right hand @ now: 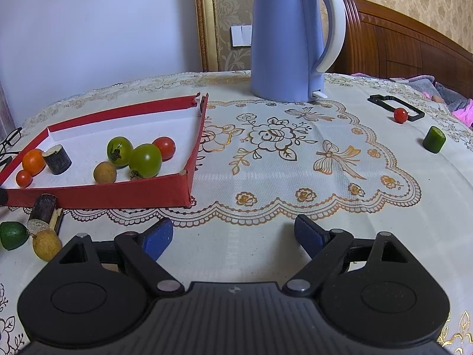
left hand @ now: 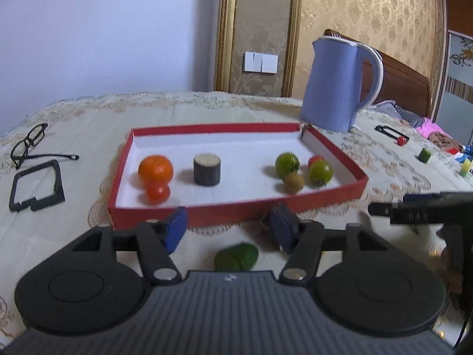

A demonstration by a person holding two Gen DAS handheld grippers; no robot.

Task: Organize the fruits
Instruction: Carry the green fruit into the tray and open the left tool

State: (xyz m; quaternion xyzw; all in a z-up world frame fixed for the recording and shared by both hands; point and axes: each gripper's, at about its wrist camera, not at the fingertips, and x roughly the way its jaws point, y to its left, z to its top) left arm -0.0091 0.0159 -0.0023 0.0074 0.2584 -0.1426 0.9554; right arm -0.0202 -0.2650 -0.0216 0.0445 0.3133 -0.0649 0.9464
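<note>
A red box (left hand: 236, 214) with a white floor holds an orange (left hand: 155, 168), two red tomatoes (left hand: 158, 192), a dark cane piece (left hand: 207, 170), two green tomatoes (left hand: 286, 164) and a brown longan (left hand: 294, 182). My left gripper (left hand: 230, 230) is open just before the box's near wall. A green lime (left hand: 236, 257) lies on the cloth below its fingers, untouched. My right gripper (right hand: 232, 236) is open over bare cloth with nothing in it. Left of it lie a second cane piece (right hand: 43, 210), the lime (right hand: 11, 235) and a yellow longan (right hand: 47, 245).
A blue kettle (right hand: 285, 38) stands behind the box's right corner. At the far right lie a cherry tomato (right hand: 400, 115), a green cylinder (right hand: 434, 139) and a black frame (right hand: 414, 112). Glasses (left hand: 28, 142) and another black frame (left hand: 37, 186) lie left of the box.
</note>
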